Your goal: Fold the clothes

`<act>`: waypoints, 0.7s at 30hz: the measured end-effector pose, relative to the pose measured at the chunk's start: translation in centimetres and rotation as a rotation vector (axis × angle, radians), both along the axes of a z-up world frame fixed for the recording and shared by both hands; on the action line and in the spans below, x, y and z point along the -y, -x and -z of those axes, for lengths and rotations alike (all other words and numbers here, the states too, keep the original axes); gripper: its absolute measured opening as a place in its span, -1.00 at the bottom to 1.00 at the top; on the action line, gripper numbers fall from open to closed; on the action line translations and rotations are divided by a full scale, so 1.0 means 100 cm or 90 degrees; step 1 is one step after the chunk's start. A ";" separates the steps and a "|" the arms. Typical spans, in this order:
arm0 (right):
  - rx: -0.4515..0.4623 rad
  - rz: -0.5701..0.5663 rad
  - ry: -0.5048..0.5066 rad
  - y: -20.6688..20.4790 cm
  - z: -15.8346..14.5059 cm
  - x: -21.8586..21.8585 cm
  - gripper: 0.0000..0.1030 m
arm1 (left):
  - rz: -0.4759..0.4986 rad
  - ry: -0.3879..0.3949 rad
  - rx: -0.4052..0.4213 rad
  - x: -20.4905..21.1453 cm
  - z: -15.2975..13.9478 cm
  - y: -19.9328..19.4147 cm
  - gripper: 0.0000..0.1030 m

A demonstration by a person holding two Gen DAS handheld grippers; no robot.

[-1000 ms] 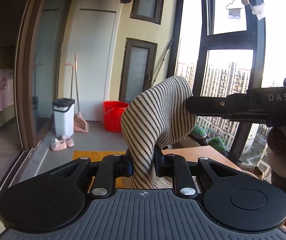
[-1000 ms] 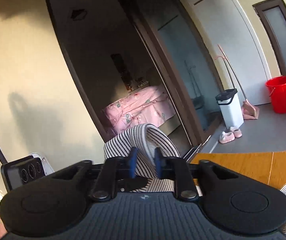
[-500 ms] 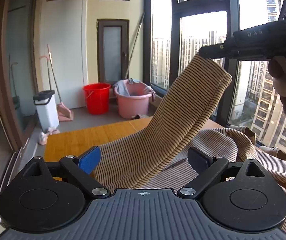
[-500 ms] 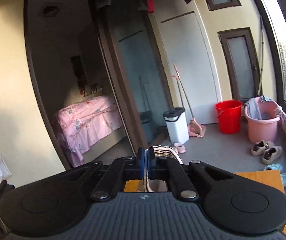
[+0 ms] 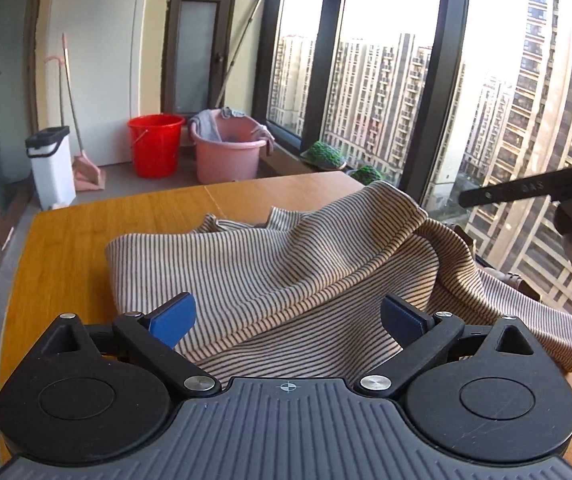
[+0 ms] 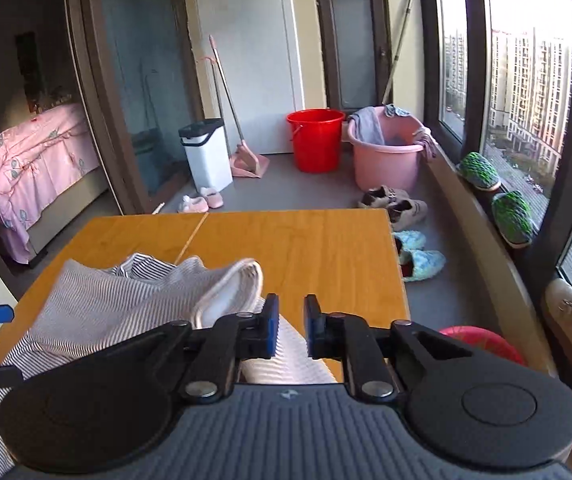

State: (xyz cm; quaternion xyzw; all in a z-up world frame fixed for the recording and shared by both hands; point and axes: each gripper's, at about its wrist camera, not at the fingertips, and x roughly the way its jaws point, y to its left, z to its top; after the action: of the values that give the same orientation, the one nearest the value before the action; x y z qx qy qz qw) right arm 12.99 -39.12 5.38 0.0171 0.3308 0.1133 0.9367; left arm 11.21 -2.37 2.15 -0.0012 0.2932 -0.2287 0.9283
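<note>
- Jaws: left gripper [image 5: 288,320] is standing wide apart, gripping nothing; right gripper [image 6: 289,326] is showing a narrow gap w/ nothing pinched.
- Left unit is hovering low over the striped garment [image 5: 286,264], which is lying crumpled on the wooden table [image 5: 86,232].
- Right-wrist view only is showing the bed [image 6: 30,160], shoes [image 6: 398,204] and slippers [image 6: 422,258] on the floor.
- Red bucket [image 5: 155,145], pink tub [image 5: 228,152], white bin [image 5: 51,168] are sitting beyond the table's far edge, well apart from the garment.
</note>
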 end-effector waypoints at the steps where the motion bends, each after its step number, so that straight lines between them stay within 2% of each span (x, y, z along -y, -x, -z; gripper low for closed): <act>1: -0.011 0.009 0.002 0.012 -0.002 0.009 -0.32 | 0.001 0.012 -0.008 0.001 0.002 -0.001 0.98; 4: -0.055 0.042 0.001 0.059 -0.001 0.037 -0.31 | -0.006 0.046 -0.024 0.003 0.008 -0.008 0.99; 10: -0.131 0.116 -0.061 0.138 0.014 0.070 -0.31 | -0.023 0.083 -0.085 0.003 0.028 -0.021 1.00; 14: -0.174 0.138 -0.117 0.162 0.030 0.072 -0.31 | -0.045 0.088 -0.148 -0.005 0.044 -0.025 1.00; 17: -0.201 0.164 -0.158 0.173 0.045 0.078 -0.31 | -0.042 0.087 -0.138 -0.010 0.045 -0.019 1.00; 21: -0.208 0.195 -0.225 0.175 0.061 0.086 -0.31 | -0.041 0.074 -0.134 -0.009 0.043 -0.015 1.00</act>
State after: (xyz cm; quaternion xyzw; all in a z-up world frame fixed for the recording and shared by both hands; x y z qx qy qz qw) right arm -4.47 -47.67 -0.72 0.2479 0.4462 0.0221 0.8596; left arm 12.74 -1.42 -2.15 -0.0887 0.3751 -0.2140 0.8976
